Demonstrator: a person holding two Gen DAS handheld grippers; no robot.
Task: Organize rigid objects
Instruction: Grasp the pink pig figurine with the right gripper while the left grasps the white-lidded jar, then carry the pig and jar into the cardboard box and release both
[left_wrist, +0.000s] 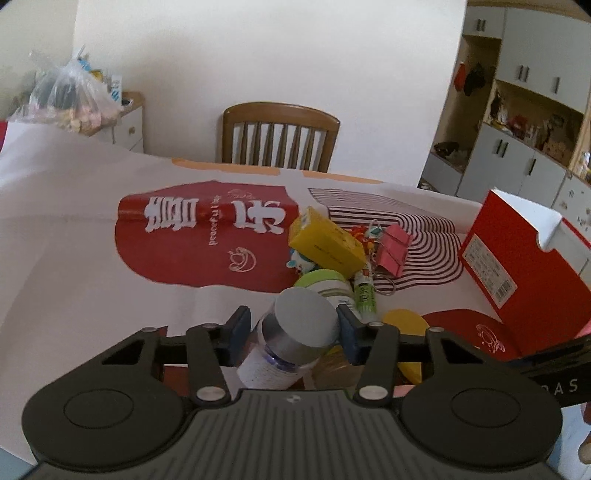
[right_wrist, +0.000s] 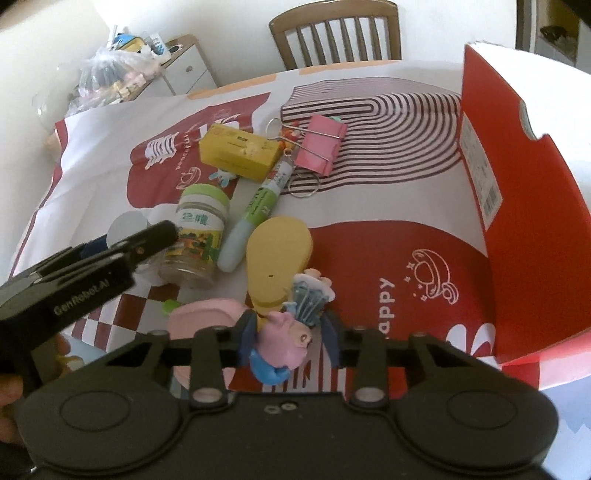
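Observation:
My left gripper is shut on a clear jar with a flat silver lid, its blue pads against the jar's sides. My right gripper is shut on a small pink and blue toy figure. Just beyond lie a green-lidded jar, a green glue pen, a yellow box, pink binder clips and a yellow oval piece. In the right wrist view one finger of the left gripper reaches in from the left beside the green-lidded jar.
An open red cardboard box stands at the right of the table. A printed red and white sheet covers the tabletop. A wooden chair stands at the far edge, and a filled plastic bag sits on a cabinet at the far left.

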